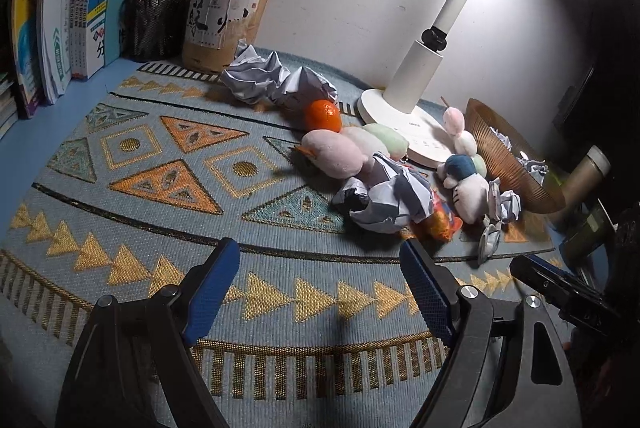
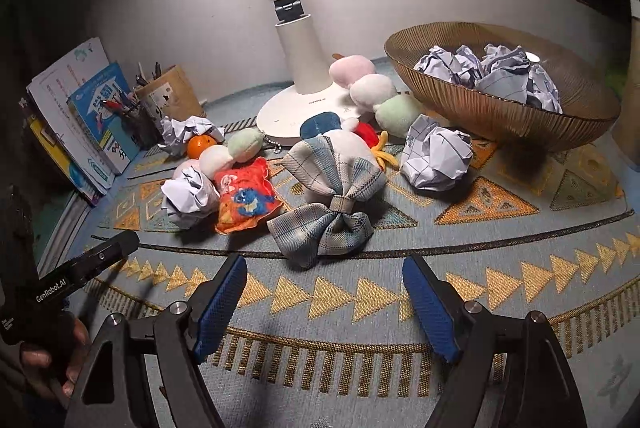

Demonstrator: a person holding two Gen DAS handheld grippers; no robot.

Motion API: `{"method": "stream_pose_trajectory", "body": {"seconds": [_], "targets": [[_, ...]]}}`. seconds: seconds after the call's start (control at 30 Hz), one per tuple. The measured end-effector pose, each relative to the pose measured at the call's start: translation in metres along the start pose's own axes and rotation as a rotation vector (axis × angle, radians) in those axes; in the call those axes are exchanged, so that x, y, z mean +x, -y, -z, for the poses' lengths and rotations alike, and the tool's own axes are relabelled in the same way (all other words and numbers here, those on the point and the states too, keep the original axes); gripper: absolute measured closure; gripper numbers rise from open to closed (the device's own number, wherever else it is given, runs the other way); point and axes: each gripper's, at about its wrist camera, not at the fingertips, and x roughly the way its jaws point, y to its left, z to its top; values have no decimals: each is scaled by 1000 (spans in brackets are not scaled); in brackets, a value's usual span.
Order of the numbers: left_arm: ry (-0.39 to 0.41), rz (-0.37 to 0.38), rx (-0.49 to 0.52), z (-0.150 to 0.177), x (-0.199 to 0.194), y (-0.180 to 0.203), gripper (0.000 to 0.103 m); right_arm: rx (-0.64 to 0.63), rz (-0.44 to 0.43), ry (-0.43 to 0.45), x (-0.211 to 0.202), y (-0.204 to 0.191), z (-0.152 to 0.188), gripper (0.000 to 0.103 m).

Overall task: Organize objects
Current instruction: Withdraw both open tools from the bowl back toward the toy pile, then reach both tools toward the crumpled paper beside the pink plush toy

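My left gripper [image 1: 320, 260] hangs open over the patterned mat [image 1: 168, 228], nothing between its blue pads. Ahead to the right lie a crumpled paper ball [image 1: 386, 198], a pink plush [image 1: 334, 152], an orange [image 1: 322, 115] and a second paper wad [image 1: 260, 78]. My right gripper [image 2: 324, 276] is also open and empty, just short of a plaid bow plush [image 2: 328, 196]. Around it lie an orange pouch [image 2: 244, 194], a paper ball [image 2: 436, 154], another paper ball [image 2: 190, 194] and a three-ball plush [image 2: 376, 88]. A ribbed bowl [image 2: 480, 112] holds several paper balls.
A white desk lamp [image 2: 296, 68] stands on the mat at the back. Books [image 1: 76, 12], a mesh pen cup [image 1: 154, 24] and a brown pen holder [image 1: 224, 24] line the wall on the left. A hand [image 2: 52, 348] with the other gripper shows at the lower left.
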Motion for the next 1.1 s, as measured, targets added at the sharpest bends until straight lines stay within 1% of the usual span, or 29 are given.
{"method": "stream_pose_trajectory", "body": {"seconds": [0.07,0.2,0.37,0.53,0.67,1.0,1.1], "targets": [[3,-10,11,1,0,1,22,-28,23,0,1,-5,1,15],[-7,-1,4,1,1,0,22,-68,45,1,2,-12,2,15],[-21,17,-24,-1,3,-5,22,-63,55,-3,3,-10,2,15],[-32,12,-34,0,5,-5,22,-76,103,-22,9,-12,2,15],[-40,12,-36,0,5,-4,22,-92,122,-21,10,-15,2,15],[-48,20,-44,-1,7,-7,22,-91,123,-25,10,-13,2,15],[-49,25,-48,-2,7,-7,22,-106,126,-8,8,-16,2,15]]}}
